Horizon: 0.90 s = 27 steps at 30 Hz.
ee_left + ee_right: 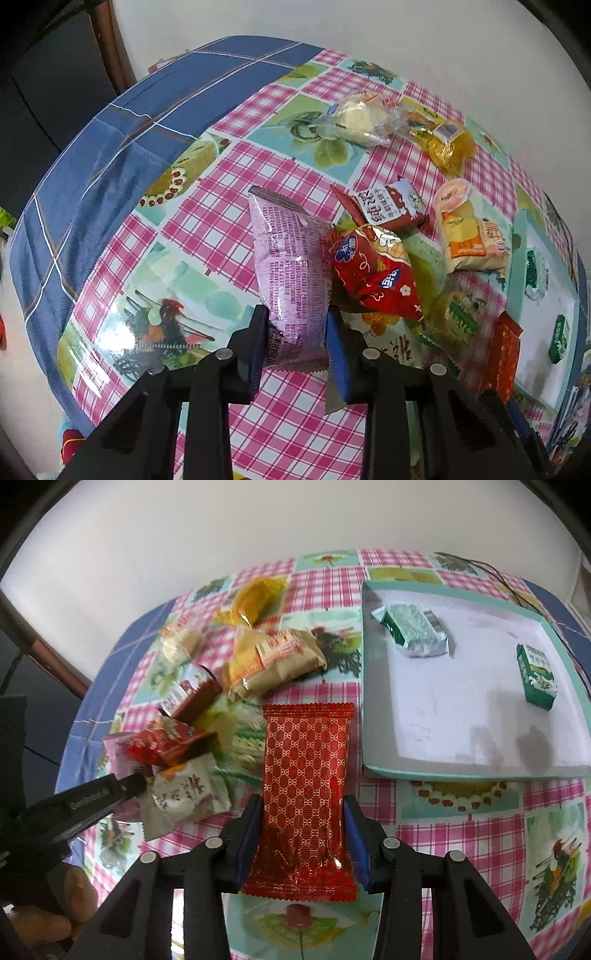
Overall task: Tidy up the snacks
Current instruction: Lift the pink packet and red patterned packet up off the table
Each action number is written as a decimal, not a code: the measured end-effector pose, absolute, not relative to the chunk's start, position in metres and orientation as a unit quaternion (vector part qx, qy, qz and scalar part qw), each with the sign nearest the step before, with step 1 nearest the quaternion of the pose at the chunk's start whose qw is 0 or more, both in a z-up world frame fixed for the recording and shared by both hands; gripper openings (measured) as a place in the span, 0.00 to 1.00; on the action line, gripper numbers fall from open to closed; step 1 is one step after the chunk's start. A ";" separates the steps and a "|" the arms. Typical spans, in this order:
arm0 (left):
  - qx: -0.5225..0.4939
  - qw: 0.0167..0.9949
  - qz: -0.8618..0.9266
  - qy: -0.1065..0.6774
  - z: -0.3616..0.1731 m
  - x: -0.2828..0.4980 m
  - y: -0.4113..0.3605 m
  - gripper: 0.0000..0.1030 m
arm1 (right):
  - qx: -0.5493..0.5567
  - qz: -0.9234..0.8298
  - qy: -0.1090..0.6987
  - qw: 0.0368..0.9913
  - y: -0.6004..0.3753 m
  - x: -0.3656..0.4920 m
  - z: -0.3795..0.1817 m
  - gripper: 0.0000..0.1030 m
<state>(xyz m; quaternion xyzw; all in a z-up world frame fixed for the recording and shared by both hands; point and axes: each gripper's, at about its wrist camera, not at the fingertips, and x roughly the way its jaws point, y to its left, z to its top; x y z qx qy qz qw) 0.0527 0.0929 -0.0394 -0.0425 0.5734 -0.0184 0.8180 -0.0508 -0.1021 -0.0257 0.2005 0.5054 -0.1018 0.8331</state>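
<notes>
Pink packet (291,273) between left jaws; red packet (306,797) between right jaws.

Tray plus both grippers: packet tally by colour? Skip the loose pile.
Green packets, in the tray: 2
Red packet, in the right gripper: 1
Pink packet, in the left gripper: 1
Total: 4

Red packet (306,797), pink packet (291,273), both clamped
</notes>
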 end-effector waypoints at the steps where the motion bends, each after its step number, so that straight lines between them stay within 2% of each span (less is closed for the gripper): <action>1: -0.048 0.818 -0.009 0.573 -0.038 0.051 0.095 0.31 | 0.201 -0.101 0.500 0.836 -0.101 -0.053 -0.022 0.44; 8: -0.075 0.832 -0.008 0.549 -0.017 0.044 0.106 0.31 | 0.201 -0.090 0.476 0.851 -0.097 -0.060 -0.005 0.44; 20: -0.124 0.842 -0.036 0.523 -0.001 0.039 0.113 0.31 | 0.200 -0.086 0.479 0.851 -0.097 -0.058 -0.004 0.44; 27: -0.114 0.846 -0.056 0.518 0.003 0.039 0.104 0.31 | 0.201 -0.087 0.480 0.850 -0.099 -0.057 -0.004 0.44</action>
